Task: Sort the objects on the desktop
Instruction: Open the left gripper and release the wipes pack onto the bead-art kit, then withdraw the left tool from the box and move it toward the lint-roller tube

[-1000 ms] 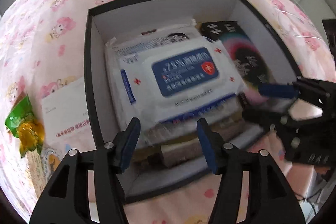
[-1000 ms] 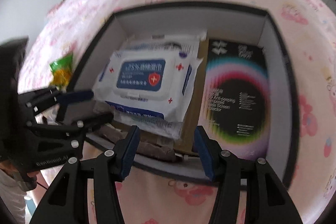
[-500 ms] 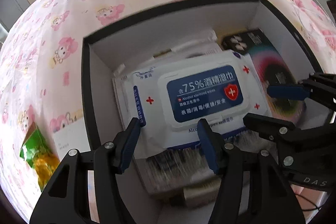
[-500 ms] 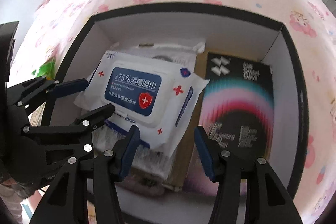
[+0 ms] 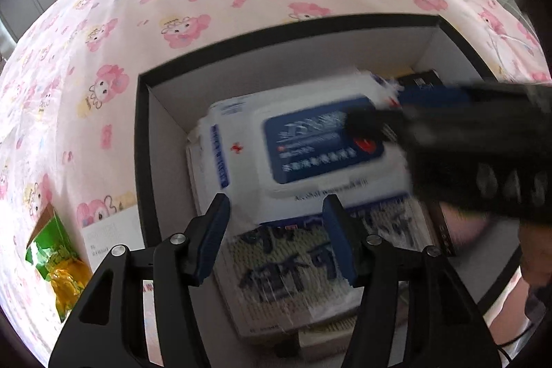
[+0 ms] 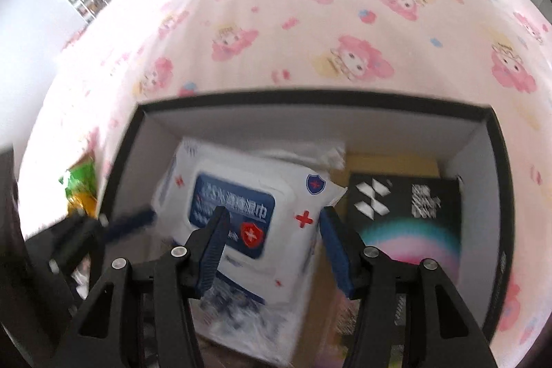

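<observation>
Both grippers hang spread and empty over the wipes pack point(image 6: 241, 212), which lies atop the stack inside the box point(image 6: 483, 161). Right gripper point(image 6: 272, 250) straddles its right end and looks nearer; left gripper point(image 5: 276, 237) hovers at its near long edge.

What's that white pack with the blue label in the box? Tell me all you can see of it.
The wipes pack is a soft white plastic pouch with a dark blue label bearing white print and a red shield, red crosses around it, and what looks like a flip lid under the label. It lies flat, slightly askew, label up, on the left of the box, atop other packs, beside a black carton. The right gripper hangs over it, seemingly not gripping; contact is unclear.
</observation>
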### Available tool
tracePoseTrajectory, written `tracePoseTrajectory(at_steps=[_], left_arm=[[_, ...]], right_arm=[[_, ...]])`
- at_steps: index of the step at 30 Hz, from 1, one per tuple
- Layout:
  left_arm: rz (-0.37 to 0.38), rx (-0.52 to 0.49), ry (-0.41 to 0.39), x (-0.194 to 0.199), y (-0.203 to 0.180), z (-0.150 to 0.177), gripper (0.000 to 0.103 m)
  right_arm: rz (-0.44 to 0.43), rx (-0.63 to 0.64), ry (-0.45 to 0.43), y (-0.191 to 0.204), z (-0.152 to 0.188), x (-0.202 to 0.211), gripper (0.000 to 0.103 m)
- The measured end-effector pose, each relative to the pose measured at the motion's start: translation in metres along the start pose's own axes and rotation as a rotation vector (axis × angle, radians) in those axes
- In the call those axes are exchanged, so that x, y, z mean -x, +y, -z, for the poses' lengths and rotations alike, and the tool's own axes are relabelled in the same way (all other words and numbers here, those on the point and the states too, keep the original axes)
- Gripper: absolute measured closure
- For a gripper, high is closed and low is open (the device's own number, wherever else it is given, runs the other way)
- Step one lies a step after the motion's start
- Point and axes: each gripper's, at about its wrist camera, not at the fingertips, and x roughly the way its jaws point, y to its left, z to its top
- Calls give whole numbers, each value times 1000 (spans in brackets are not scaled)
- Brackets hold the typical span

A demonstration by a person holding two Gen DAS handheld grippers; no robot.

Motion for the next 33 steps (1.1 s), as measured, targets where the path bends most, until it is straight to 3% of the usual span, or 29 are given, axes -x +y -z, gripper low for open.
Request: tracePoseTrajectory(at_steps=[5,11,18,30,33], left_arm=[[15,32,-14,-3,4,-6,46],[101,74,-24,9,7,6,46],[-17,-42,-16,4,-12,15,45],[-8,-40,21,-12,-5,-17,44],[-2,-16,31,-16,0,-30,43]], right_arm=[[17,30,-39,11,-6,1,52],[65,130,-37,18,31,29,52],[90,184,68,23,45,9,51],[77,100,40,16,24,-8,51],[90,56,-2,10,18,-4,51]])
